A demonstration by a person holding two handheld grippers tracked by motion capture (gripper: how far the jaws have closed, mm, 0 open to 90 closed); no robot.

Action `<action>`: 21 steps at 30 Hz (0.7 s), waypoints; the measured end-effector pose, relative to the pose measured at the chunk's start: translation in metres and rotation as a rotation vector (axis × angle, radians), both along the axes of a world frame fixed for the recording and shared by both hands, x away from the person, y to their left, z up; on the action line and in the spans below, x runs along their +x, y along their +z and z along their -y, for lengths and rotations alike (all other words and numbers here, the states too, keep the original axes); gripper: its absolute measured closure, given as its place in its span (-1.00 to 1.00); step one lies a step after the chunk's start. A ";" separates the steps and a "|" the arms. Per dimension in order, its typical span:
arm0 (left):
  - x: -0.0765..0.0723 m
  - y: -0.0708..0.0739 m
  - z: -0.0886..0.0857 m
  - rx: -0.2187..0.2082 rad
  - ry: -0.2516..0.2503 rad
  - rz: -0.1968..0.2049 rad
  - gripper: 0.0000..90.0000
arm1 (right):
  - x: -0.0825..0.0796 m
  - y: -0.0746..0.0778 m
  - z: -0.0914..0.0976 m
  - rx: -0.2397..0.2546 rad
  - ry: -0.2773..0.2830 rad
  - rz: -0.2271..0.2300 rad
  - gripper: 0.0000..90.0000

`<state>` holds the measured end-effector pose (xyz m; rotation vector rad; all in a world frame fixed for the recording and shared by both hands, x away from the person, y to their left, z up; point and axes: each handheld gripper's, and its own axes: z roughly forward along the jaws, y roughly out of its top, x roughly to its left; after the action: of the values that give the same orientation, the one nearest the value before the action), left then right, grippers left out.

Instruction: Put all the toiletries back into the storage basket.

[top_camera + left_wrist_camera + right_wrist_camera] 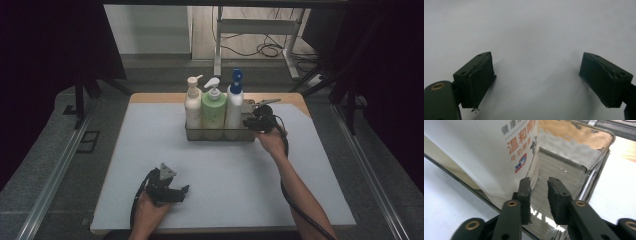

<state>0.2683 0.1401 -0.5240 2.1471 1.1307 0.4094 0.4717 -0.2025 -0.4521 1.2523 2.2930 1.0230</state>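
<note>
White table [150, 150], 3 bottles [213, 107], tray [220, 135]

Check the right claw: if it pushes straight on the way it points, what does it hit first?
Probably the shiny floor of the metal tray, just beside the white bottle. The right claw is slightly open with nothing between the jaws, and depth is hard to judge.

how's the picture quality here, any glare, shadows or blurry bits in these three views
High view: dim, dark at the edges, bottles a little soft. Left gripper view: fingers throw soft shadows on the white mat, no glare. Right gripper view: metal tray mirrors warped reflections; white bottle close, label readable.
</note>
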 end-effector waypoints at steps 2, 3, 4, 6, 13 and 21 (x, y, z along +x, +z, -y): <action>0.000 0.000 0.000 0.000 0.000 0.000 -0.73 | -0.001 0.001 0.002 0.001 -0.002 0.005 0.48; 0.000 0.000 0.000 0.000 0.000 0.000 -0.73 | -0.001 0.002 0.003 0.002 -0.004 0.007 0.45; 0.000 0.000 0.000 0.000 0.000 0.000 -0.73 | -0.002 0.003 0.004 0.000 -0.003 0.010 0.41; 0.000 0.000 0.000 0.000 0.000 0.000 -0.73 | -0.003 0.004 0.005 0.000 -0.003 0.014 0.34; 0.000 0.000 0.000 0.004 -0.002 -0.001 -0.73 | -0.009 0.008 0.007 0.009 0.026 0.024 0.07; 0.000 0.000 0.000 0.002 -0.001 0.000 -0.73 | -0.017 0.012 0.010 0.003 0.043 0.045 -0.13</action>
<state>0.2682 0.1402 -0.5239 2.1489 1.1299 0.4100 0.4546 -0.2122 -0.4397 1.1743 2.2938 1.0589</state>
